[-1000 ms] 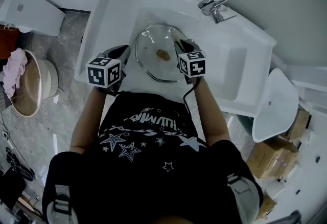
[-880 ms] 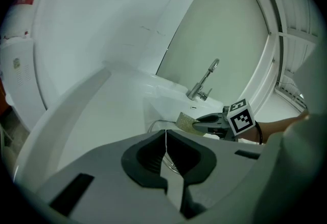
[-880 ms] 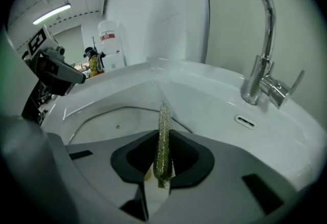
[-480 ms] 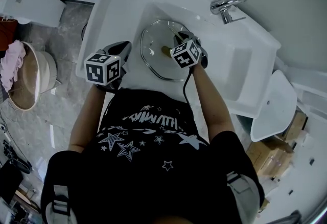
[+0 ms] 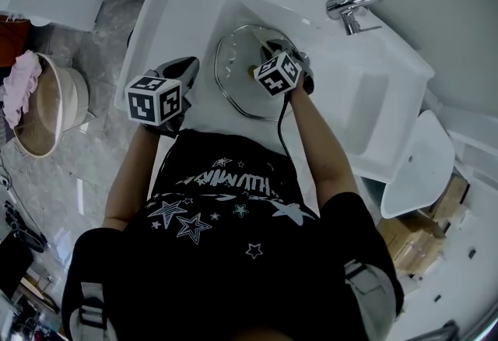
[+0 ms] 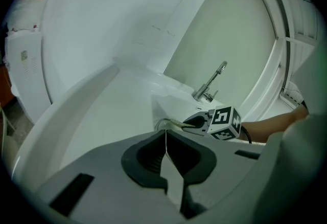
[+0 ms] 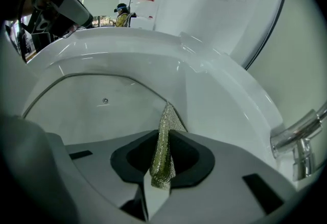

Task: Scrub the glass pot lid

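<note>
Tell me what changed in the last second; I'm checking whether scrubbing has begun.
The right gripper moved leftward from the glass lid's right rim in over the glass, toward its knob, its fingers shut on the mesh scrub cloth. No grasp or release is visible. Unchanged: the lid lies in the sink, and the left gripper waits shut and empty at the sink's front-left edge.

Dim, cool-toned pictures throughout; both gripper views bulge fisheye-fashion with black vignetted corners, and focus stays sharp.
</note>
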Demonstrator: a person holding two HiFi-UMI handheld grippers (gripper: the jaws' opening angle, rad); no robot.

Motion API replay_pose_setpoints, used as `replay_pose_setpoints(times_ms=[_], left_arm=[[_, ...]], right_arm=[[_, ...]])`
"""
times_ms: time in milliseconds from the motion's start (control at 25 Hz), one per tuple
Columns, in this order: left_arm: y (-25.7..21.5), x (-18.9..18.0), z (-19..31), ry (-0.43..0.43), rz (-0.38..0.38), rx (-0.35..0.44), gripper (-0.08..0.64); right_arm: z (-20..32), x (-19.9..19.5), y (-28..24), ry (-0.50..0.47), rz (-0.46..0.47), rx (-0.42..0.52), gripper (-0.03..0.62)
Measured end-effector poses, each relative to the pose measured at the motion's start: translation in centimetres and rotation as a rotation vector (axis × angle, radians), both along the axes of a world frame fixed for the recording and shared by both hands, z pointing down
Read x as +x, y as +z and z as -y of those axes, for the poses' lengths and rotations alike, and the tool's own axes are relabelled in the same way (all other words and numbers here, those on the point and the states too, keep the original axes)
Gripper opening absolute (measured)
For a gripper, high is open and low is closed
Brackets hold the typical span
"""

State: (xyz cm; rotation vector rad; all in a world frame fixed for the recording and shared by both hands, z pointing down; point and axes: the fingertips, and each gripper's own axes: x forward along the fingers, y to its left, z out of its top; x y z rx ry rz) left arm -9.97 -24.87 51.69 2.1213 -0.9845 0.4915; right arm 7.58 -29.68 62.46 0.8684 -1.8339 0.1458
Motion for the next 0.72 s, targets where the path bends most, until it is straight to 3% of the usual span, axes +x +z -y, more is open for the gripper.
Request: replay_pose_setpoints(times_ms=[400, 720], left_arm=[[-0.3, -0.1, -0.9, -0.02, -0.001, -0.001, 0.014], [-0.2, -0.3, -1.3, -0.023, -0.004, 0.003, 0.014]], right_arm=[[-1.2, -4.0, -1.0, -0.155, 0.083, -0.008, 0.069], [-2.8, -6.2, -1.7, -0.226, 0.141, -0.03, 0.069]])
